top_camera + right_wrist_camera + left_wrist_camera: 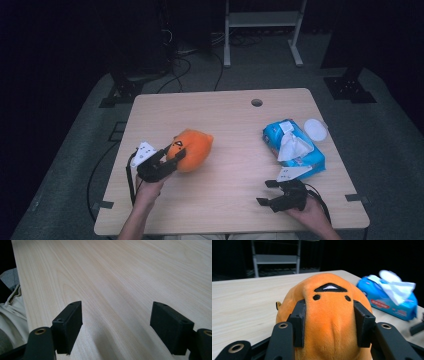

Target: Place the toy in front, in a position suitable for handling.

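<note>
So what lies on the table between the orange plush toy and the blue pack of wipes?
Nothing: in the high view, bare table separates the orange plush toy from the blue pack of wipes.

Lower half of the orange plush toy [329,315] cut off by the bottom edge (sides covered by claw pads), wipes pack [390,298] blurred, its label print too small to read.

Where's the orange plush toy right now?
In the high view the orange plush toy is on the left half of the table, clamped in the left gripper, well left of the blue wipes pack.
</note>
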The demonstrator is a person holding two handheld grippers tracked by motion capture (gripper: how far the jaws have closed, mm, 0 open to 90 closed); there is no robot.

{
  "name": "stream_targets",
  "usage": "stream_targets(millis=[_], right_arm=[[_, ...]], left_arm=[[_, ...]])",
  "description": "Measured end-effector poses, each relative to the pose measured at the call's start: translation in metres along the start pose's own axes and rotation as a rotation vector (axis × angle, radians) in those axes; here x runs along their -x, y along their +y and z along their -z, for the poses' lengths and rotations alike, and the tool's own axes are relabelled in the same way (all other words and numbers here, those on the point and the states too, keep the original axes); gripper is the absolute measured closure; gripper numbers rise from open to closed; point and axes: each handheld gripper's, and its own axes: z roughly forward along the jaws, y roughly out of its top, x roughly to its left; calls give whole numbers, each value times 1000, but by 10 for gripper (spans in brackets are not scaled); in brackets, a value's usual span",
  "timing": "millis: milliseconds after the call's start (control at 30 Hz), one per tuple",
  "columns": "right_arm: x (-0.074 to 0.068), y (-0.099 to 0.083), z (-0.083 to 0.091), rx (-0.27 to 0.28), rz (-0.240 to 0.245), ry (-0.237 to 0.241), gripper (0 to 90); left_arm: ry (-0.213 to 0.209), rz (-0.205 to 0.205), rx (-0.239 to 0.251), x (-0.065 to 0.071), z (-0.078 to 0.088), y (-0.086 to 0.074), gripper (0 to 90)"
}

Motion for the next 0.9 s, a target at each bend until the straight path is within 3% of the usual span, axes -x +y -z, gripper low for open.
stream_targets(millis=[167, 300, 600, 900], right_arm=[[2, 0, 2, 8, -3, -5, 248], [1, 0, 2, 8, -3, -7, 248], [2, 0, 4, 11, -1, -16, 248], [4, 0, 9, 24, -4, -29, 248]], left_arm=[[-26, -48, -35, 18, -11, -4, 540], [-65, -47, -50, 29, -18, -8, 540], [-143, -98, -84, 57, -29, -15, 539], [-181, -98, -83, 65, -36, -19, 538]])
